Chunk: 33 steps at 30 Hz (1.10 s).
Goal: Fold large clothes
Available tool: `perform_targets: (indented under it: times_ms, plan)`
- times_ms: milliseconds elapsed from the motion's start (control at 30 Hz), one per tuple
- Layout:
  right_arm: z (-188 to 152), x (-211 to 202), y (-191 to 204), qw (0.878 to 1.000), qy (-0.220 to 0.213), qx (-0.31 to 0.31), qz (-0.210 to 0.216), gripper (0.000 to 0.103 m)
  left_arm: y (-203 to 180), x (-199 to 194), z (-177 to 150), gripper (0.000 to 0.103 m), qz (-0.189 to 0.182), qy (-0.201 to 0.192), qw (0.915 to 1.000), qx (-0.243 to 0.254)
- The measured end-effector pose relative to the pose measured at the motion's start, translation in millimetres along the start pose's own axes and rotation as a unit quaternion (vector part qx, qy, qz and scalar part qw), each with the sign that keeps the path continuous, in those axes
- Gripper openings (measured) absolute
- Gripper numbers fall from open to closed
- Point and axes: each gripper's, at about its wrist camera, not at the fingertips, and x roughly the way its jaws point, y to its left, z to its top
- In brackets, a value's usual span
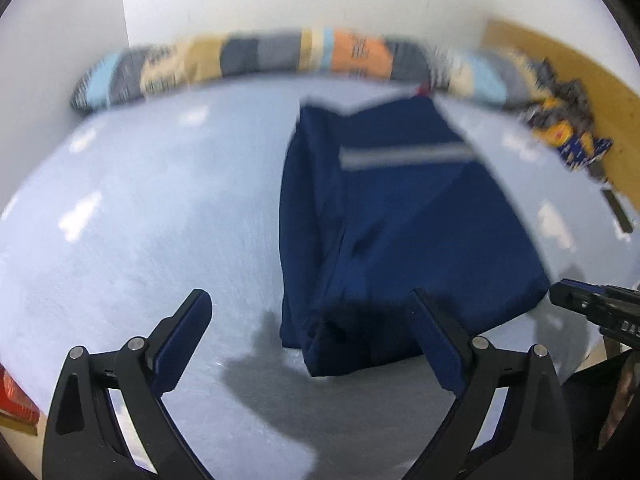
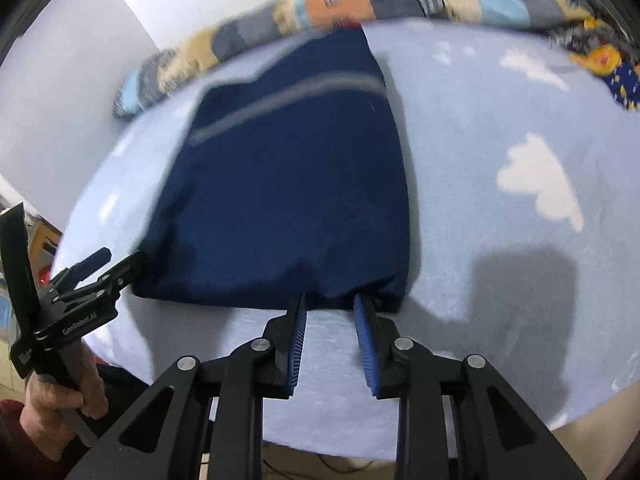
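- We judge the navy garment (image 2: 288,184) soft, light and floppy; take its near hem corners
- Left gripper (image 1: 312,344) gapes wide, empty
- Right gripper (image 2: 330,304) narrowly parted, gripping nothing

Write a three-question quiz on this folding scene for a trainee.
1. True or false: the left tool has its jaws spread wide.
2. What colour is the stripe on the navy garment? A red, B grey, C yellow.
3. What lies along the far edge of the cloud-print blanket?

Key: 1 true. 2 B. 3 a long patchwork cushion.
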Motion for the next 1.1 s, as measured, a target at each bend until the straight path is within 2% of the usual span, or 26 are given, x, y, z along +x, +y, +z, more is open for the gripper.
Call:
perform_targets:
  times_ms: [67,133,233,300,367,400,433,500,533,600,800,933,1100]
  plan:
    - [-6,-19,9,0.999,-0.045,-0.013,-0.012,0.031,-2,-18,-2,0.098,-0.008,-0.024,0.9997,0.001]
    - [-14,-34,18,0.996,-0.076,-0.027,-0.029,0.046,-7,-36,-9,0.098,-0.014,-0.04,0.9991,0.004]
    - [-31,-54,34,0.992,-0.108,-0.051,-0.041,0.046,-12,-61,-24,0.098,-0.002,-0.046,0.9989,0.008]
    - [-53,-78,48,0.986,-0.142,-0.076,-0.038,0.045,-13,-85,-39,0.099,-0.018,-0.063,0.9979,-0.001]
    - [-75,-98,61,0.979,-0.172,-0.102,-0.041,0.061,-14,-102,-48,0.103,-0.018,-0.084,0.9963,-0.003]
    - [-82,-105,66,0.976,-0.186,-0.11,-0.042,0.076,-15,-104,-48,0.103,-0.018,-0.09,0.9958,-0.001]
    - [-86,-111,67,0.973,-0.196,-0.114,-0.041,0.08,-17,-107,-45,0.103,-0.012,-0.1,0.9949,0.002]
    - [-87,-118,76,0.964,-0.221,-0.136,-0.059,0.079,-18,-107,-37,0.103,0.014,-0.108,0.994,0.009]
    - [-85,-117,78,0.962,-0.225,-0.139,-0.072,0.079,-19,-104,-33,0.103,0.02,-0.099,0.9948,0.012]
    - [-81,-113,76,0.965,-0.216,-0.128,-0.074,0.079,-20,-101,-31,0.103,0.019,-0.086,0.996,0.01]
    - [-75,-107,65,0.973,-0.193,-0.088,-0.092,0.08,-26,-103,-34,0.103,0.023,-0.081,0.9962,0.023]
    - [-78,-102,67,0.976,-0.172,-0.089,-0.099,0.08,-26,-90,-34,0.103,0.035,-0.037,0.9985,0.02]
    - [-81,-100,72,0.975,-0.17,-0.101,-0.103,0.08,-23,-75,-32,0.103,0.063,0.017,0.9978,0.009]
